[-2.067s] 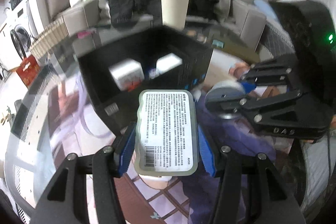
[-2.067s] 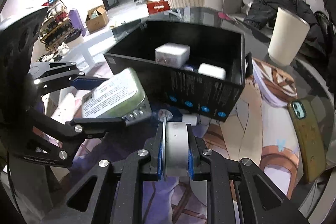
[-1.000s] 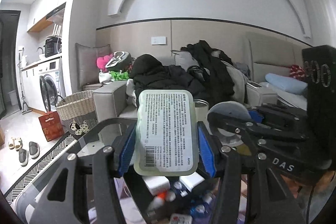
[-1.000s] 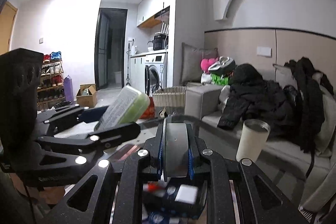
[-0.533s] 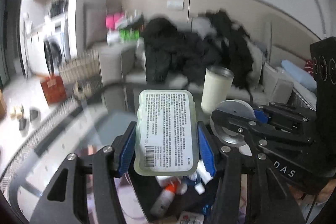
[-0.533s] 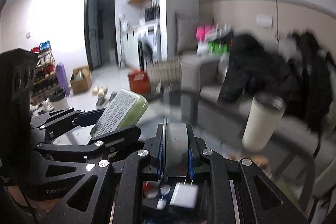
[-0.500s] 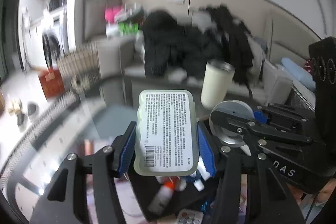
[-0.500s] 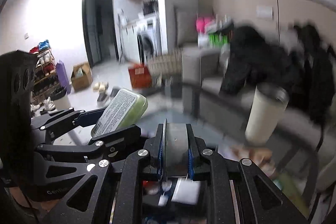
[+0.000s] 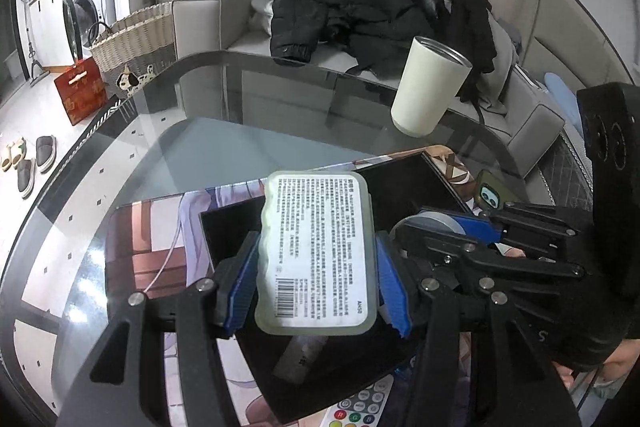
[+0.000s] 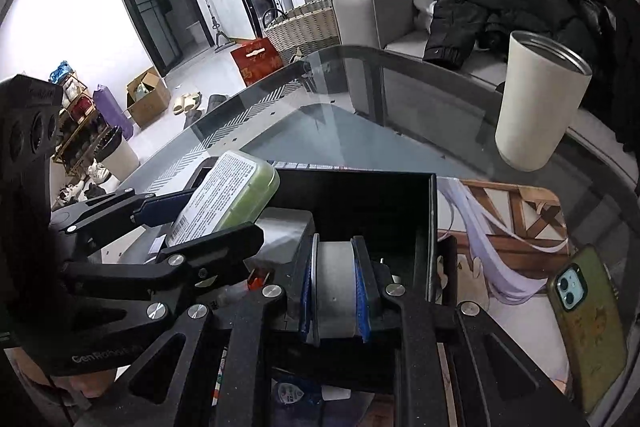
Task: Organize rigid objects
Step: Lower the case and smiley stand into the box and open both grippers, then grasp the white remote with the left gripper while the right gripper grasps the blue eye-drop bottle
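My left gripper [image 9: 316,287] is shut on a flat pale green case [image 9: 318,251] with a printed label and barcode, held above a black open box [image 9: 404,187]. The case also shows in the right wrist view [image 10: 228,199]. My right gripper [image 10: 335,291] is shut on a grey round tape roll [image 10: 334,287], held on edge over the same black box [image 10: 384,199]. The roll shows in the left wrist view [image 9: 428,223], just right of the case. A small bottle [image 9: 300,355] and other small items lie inside the box.
The box sits on a printed mat [image 9: 140,239] on a glass table [image 9: 240,99]. A cream tumbler [image 10: 536,103] stands at the back right. A phone in a green case [image 10: 584,323] lies right of the box. A remote [image 9: 356,411] lies near the front.
Both grippers have tilted down from facing the room to looking onto the table and into the box. They keep hold of the case and the tape roll.
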